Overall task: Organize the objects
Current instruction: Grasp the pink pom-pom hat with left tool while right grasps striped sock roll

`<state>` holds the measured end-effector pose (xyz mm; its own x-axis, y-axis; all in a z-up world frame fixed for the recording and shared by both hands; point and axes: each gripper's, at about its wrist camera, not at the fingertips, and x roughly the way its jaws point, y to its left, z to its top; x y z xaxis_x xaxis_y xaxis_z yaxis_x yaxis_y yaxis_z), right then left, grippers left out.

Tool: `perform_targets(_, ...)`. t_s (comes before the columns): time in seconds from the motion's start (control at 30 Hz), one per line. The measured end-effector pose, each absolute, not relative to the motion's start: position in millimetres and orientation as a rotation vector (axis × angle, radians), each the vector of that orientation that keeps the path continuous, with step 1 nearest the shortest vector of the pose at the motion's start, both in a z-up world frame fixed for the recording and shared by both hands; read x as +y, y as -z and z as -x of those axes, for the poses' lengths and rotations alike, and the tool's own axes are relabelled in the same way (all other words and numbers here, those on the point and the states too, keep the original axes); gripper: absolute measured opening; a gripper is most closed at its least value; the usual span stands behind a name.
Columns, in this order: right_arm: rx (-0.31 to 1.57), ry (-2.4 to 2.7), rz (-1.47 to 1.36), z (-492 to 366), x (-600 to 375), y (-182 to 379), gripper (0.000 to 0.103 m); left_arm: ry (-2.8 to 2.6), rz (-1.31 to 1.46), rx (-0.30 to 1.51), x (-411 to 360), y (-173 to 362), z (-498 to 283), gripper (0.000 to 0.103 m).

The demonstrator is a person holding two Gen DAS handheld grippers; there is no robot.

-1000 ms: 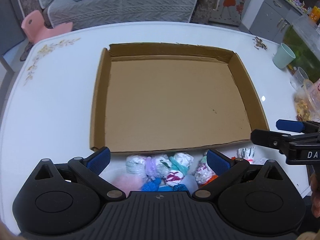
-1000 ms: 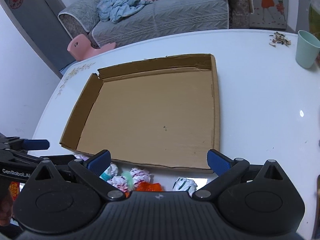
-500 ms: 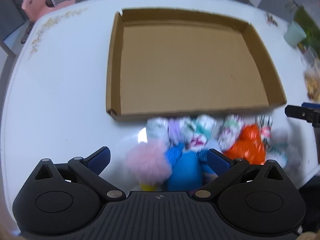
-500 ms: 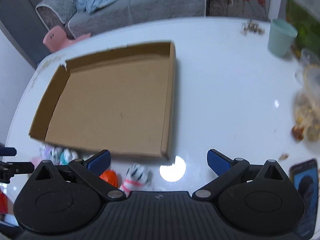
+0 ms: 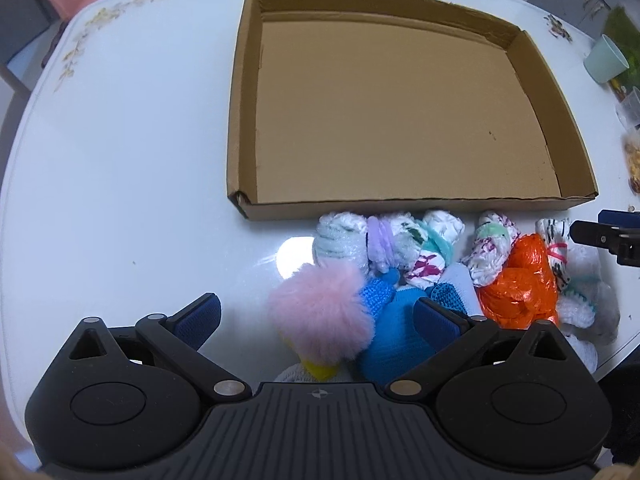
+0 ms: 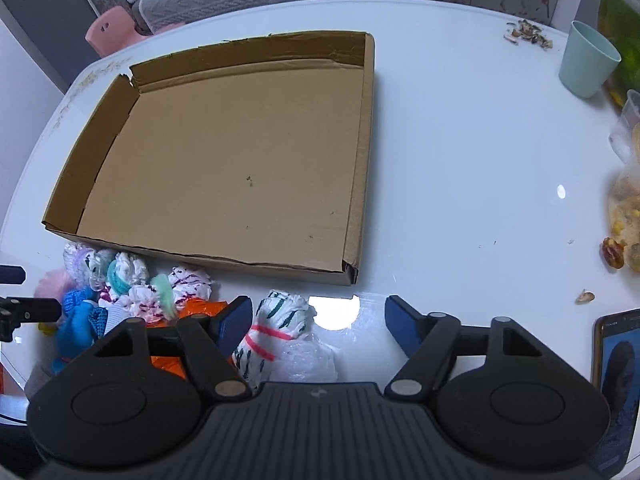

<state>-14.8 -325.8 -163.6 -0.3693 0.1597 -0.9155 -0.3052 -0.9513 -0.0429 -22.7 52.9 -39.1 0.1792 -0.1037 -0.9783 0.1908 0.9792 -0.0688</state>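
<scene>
An empty shallow cardboard tray (image 5: 400,120) (image 6: 240,160) lies on the white table. Along its near edge sits a pile of small bundles: a pink fluffy ball (image 5: 320,316), a blue knit item (image 5: 396,332), an orange plastic bundle (image 5: 520,284), and white patterned rolls (image 5: 424,248). My left gripper (image 5: 318,314) is open, low over the pink ball and blue item. My right gripper (image 6: 318,320) is open, with a white roll tied in pink string (image 6: 276,324) between its fingers, untouched. The right gripper's tip shows in the left wrist view (image 5: 600,236).
A mint cup (image 6: 588,64) stands at the far right, with scattered seed shells (image 6: 528,34) behind it. A bag of snacks (image 6: 628,208) and a phone (image 6: 618,364) lie at the right edge. A sofa and a pink stool (image 6: 112,30) are beyond the table.
Both grippers have pulled back toward me and tilted down, so the pile of bundles now fills the lower view. The right gripper swung right, then back left over the tied roll.
</scene>
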Motion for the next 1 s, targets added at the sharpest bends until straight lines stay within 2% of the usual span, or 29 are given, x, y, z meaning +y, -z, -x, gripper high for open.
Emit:
perform_targets(0.23, 0.166, -2.369, 1.633, 19.8, -335.6, 173.4, 0.069, 0.177, -0.13, 1.414, 62.8, 54.1, 19.6, 0.102)
perform_targets(0.3, 0.15, -2.351, 1.65, 20.7, -337.4, 177.2, 0.065, 0.144, -0.166, 1.406, 67.7, 55.8, 18.0, 0.102)
perform_targets(0.37, 0.138, -2.326, 1.665, 21.4, -338.7, 179.8, 0.056, 0.122, -0.163, 1.406, 75.3, 57.5, 15.6, 0.103)
perform_targets(0.43, 0.157, -2.328, 1.661, 21.1, -337.3, 179.6, 0.054, 0.099, -0.145, 1.405, 83.1, 57.4, 13.8, 0.103)
perform_targets(0.57, 0.19, -2.323, 1.627, 15.0, -331.5, 173.1, 0.038, 0.061, -0.168, 1.384, 91.6, 52.6, 14.9, 0.102)
perform_targets(0.73, 0.257, -2.278, 1.571, 3.1, -312.3, 165.5, 0.041, 0.089, -0.116, 1.406, 95.5, 51.0, 17.8, 0.102)
perform_targets(0.8, 0.279, -2.269, 1.556, 0.8, -307.6, 163.5, 0.053, 0.146, -0.105, 1.401, 88.2, 47.6, 20.3, 0.102)
perform_targets(0.83, 0.294, -2.278, 1.553, 0.9, -307.3, 162.6, 0.062, 0.166, -0.114, 1.389, 84.0, 45.4, 21.6, 0.102)
perform_targets(1.0, 0.249, -2.304, 1.627, 6.4, -323.6, 170.8, 0.072, 0.214, -0.123, 1.364, 75.2, 47.2, 20.8, 0.102)
